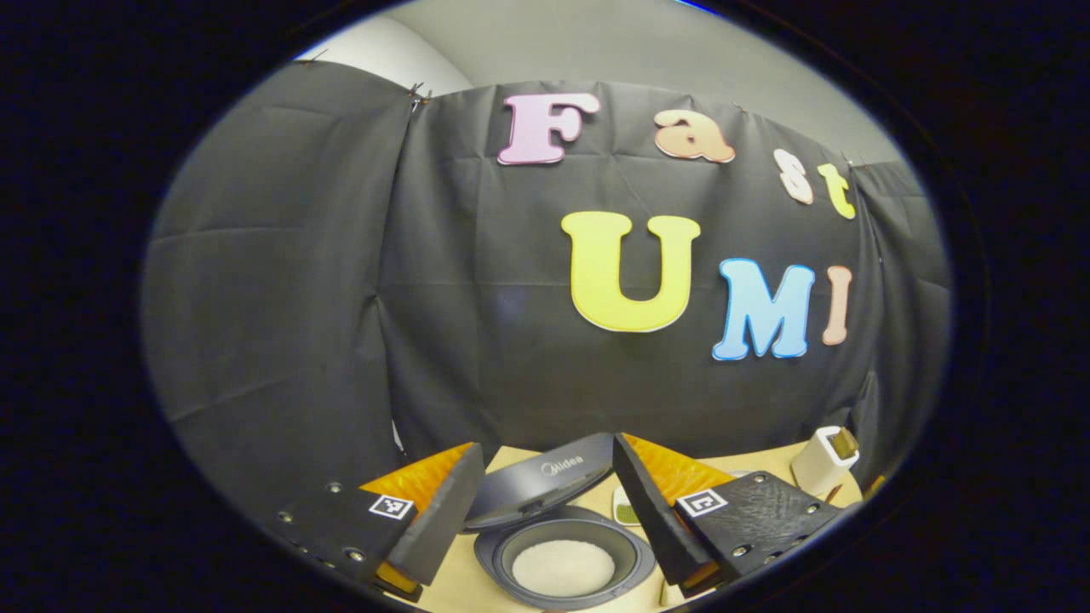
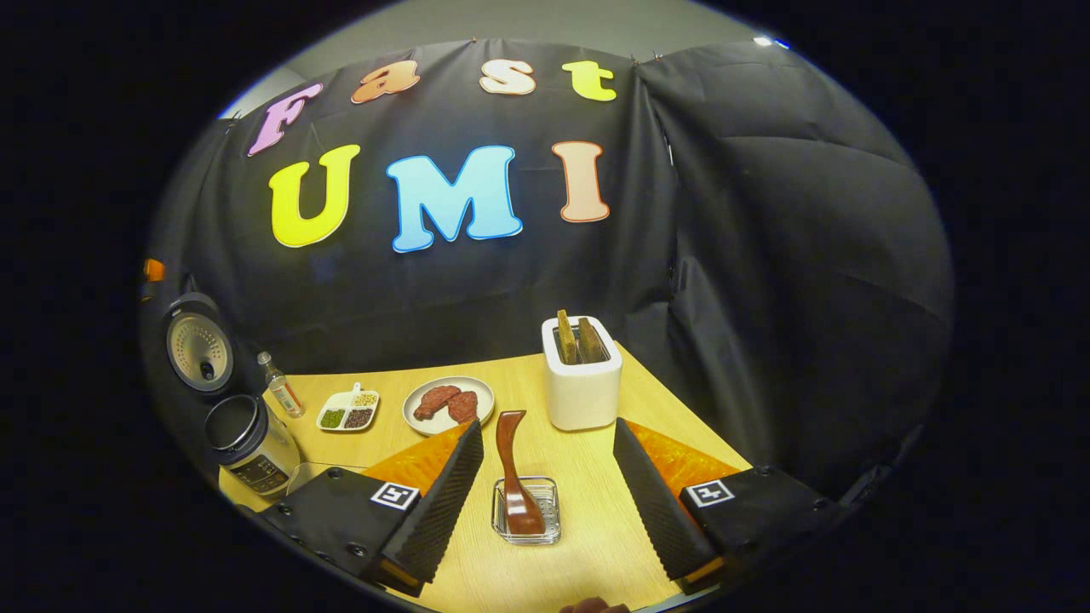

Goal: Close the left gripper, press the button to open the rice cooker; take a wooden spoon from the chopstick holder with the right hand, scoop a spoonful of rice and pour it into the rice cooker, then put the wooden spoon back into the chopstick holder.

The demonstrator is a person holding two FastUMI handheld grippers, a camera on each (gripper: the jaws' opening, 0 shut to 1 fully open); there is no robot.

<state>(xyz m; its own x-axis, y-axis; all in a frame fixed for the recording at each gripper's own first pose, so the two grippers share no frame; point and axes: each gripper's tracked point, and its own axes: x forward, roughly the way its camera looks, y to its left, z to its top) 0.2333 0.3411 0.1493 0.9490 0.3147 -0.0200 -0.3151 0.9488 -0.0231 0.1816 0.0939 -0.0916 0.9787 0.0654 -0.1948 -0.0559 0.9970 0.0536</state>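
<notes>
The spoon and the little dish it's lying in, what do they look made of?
Spoon: looks like dark reddish wood with a glossy varnish; light glints off its bowl. Dish: clear, probably glass or hard plastic, since the table shows through its walls.

brand "Midea" – on the raised lid of the rice cooker [image 1: 545, 489], left gripper view | square black-and-white marker tags – on the finger bases of both tongs, no readable text | rice cooker front panel in right gripper view – too small to read
</notes>
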